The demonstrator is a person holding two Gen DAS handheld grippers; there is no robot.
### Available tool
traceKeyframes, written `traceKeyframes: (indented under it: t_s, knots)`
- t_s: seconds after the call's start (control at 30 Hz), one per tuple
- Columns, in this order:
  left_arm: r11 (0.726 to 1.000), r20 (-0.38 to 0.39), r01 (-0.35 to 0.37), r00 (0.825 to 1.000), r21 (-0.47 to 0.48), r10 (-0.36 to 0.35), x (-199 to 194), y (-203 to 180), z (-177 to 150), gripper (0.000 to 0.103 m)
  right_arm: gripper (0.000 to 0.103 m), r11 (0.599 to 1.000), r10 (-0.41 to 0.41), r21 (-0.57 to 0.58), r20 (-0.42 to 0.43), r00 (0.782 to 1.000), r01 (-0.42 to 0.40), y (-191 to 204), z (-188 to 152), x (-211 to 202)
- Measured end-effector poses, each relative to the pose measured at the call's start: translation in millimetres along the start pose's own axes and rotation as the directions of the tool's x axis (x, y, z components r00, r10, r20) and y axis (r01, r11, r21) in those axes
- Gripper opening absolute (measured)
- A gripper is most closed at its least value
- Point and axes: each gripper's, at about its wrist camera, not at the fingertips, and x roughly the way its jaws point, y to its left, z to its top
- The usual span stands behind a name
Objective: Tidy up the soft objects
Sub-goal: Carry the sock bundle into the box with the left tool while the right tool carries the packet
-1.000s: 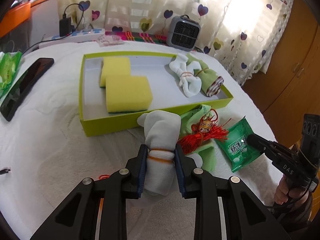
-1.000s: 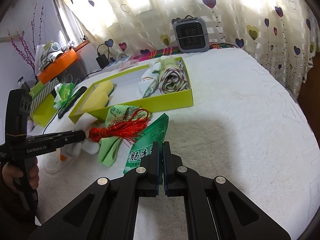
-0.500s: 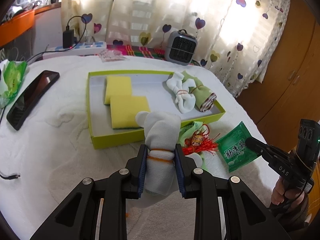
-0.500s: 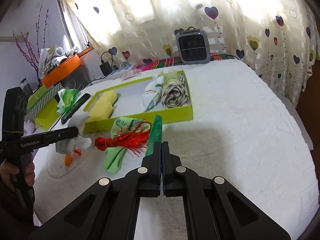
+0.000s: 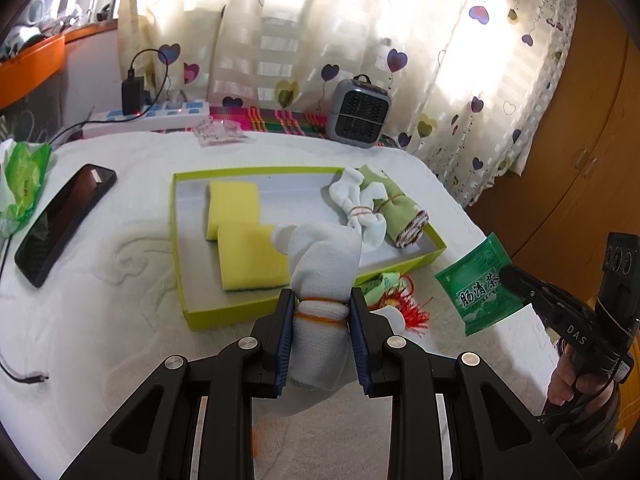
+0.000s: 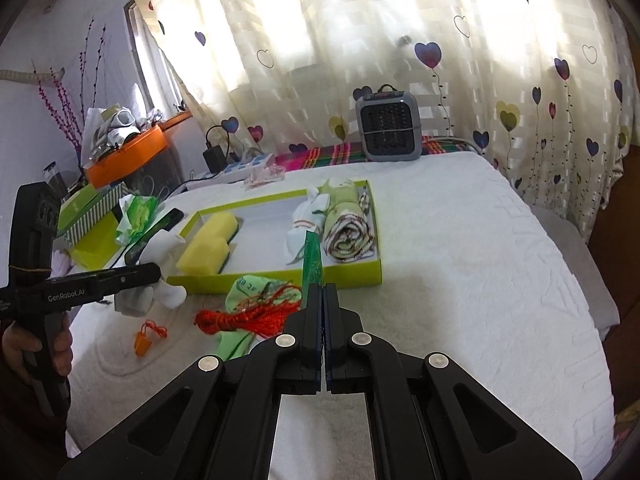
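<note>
My left gripper (image 5: 320,312) is shut on a white sock bundle (image 5: 322,264) tied with an orange band, held above the bed just in front of the green tray (image 5: 188,312). The tray holds two yellow sponges (image 5: 252,256), a white sock roll (image 5: 360,208) and a green rolled cloth (image 5: 396,208). My right gripper (image 6: 323,300) is shut on a green packet (image 6: 313,256), seen edge-on, lifted off the bed; it also shows in the left wrist view (image 5: 476,284). A red tassel (image 6: 248,314) on a light green cloth (image 6: 244,286) lies in front of the tray.
A black phone (image 5: 64,220) and a green wrapper (image 5: 24,176) lie left of the tray. A grey heater (image 5: 358,114) and a power strip (image 5: 160,114) stand at the back. An orange earplug (image 6: 144,342) lies on the white bedspread. A wooden cabinet stands right.
My left gripper lifted the sock bundle up and back from the bed. My right gripper raised the green packet off the bed and turned it edge-on.
</note>
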Motion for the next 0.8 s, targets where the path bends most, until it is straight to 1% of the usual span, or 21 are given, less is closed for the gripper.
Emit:
traceKeyframes:
  t_s: [0.43,0.8]
  knots:
    - [1.000,-0.002,0.006,1.000,-0.007,-0.006,21,3,30,0.025,0.000,1.000,0.014,-0.014,0.028,0.999,-0.014,1,31,13]
    - [1.000,-0.019,0.013,1.000,-0.023,-0.013,46,5,51,0.025,0.000,1.000,0.011,-0.020,0.016,1.000,-0.011,1,54,45]
